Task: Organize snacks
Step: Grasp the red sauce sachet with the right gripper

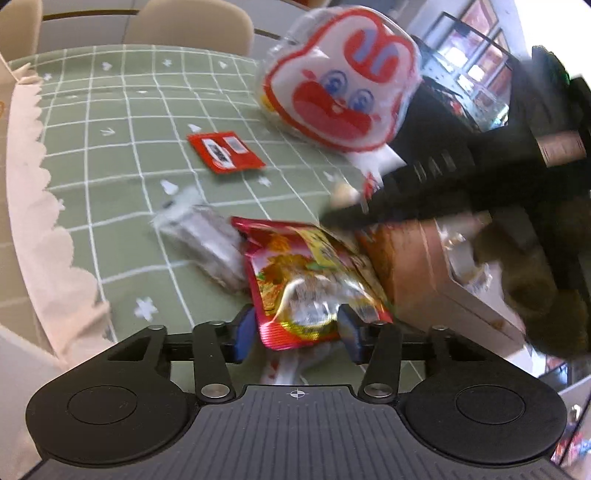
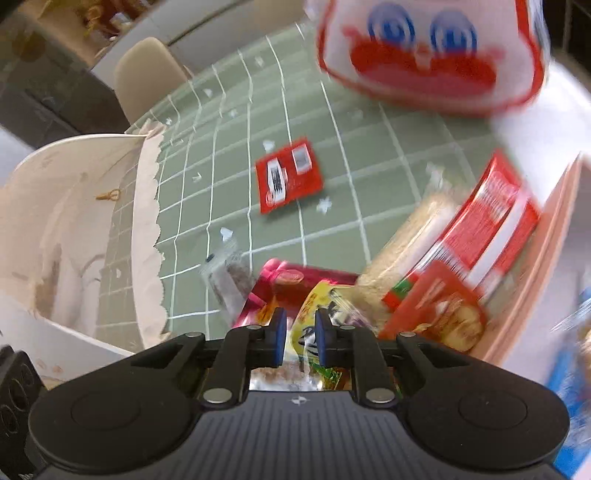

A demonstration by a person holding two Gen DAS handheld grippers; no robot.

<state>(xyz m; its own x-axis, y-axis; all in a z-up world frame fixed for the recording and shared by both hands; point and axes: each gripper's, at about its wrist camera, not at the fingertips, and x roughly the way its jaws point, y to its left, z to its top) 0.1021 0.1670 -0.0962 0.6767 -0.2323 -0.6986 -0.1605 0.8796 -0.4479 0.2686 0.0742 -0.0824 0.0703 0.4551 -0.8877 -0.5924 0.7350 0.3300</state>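
Observation:
A red and yellow foil snack packet (image 1: pixel 310 280) lies on the green checked tablecloth (image 1: pixel 122 206). My left gripper (image 1: pixel 297 326) has its blue pads on either side of the packet's near end, partly open. My right gripper (image 2: pixel 298 334) hovers right above the same packet (image 2: pixel 317 295), pads close together; whether they pinch it is unclear. A white and red rabbit-face bag (image 1: pixel 340 81) hangs in the air above the table, also in the right wrist view (image 2: pixel 428 55). A flat red sachet (image 1: pixel 225 151) lies farther out, also in the right wrist view (image 2: pixel 288 181).
A clear wrapper with dark contents (image 1: pixel 207 240) lies left of the packet. A pink tray (image 2: pixel 535 258) at the right holds red packs and a pale biscuit pack (image 2: pixel 413 236). A white scalloped-edge container (image 2: pixel 74 229) stands at the left. Beige chairs (image 1: pixel 192 26) are behind the table.

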